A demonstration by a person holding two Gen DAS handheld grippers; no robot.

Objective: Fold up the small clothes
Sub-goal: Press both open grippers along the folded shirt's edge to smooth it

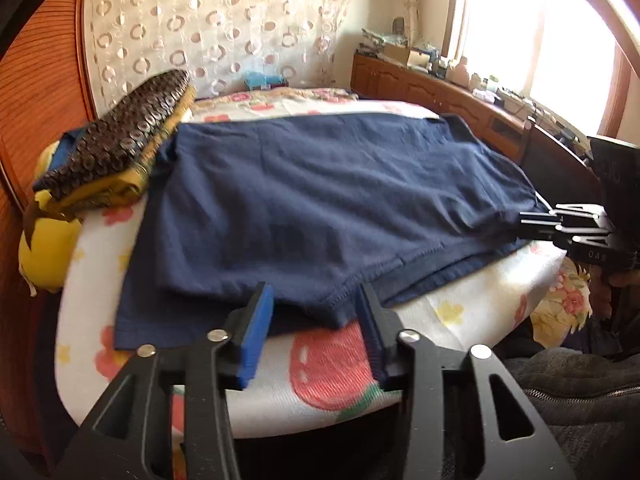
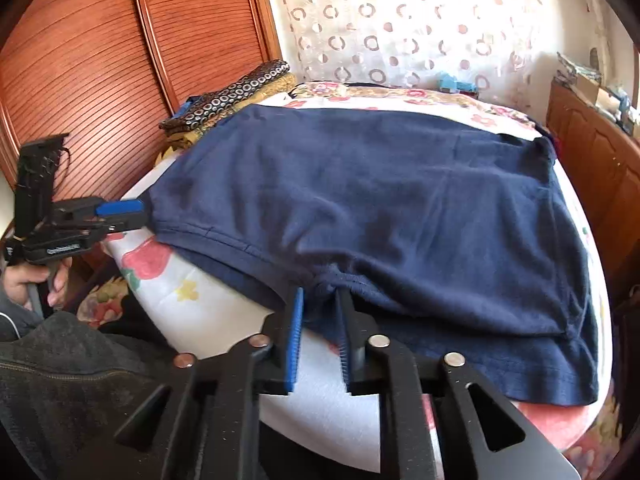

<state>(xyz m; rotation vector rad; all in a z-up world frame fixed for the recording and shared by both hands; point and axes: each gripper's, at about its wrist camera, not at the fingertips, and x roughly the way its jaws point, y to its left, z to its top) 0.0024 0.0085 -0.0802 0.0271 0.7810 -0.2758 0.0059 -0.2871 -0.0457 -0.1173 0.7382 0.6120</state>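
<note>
stack of folded patterned brown and yellow cloths (image 1: 120, 148) at far left, beside garment | navy blue cotton garment (image 1: 320, 200) spread flat on white flower-print padded board (image 1: 320, 380) | left gripper (image 1: 316, 320) half open, near hem between its jaws, unpinched | right gripper (image 2: 320, 320) narrow, hem bunched between pads, grip uncertain

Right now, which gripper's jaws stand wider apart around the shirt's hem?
The left gripper: its pads straddle the navy shirt hem loosely, while the right gripper stands narrower around bunched cloth.
</note>
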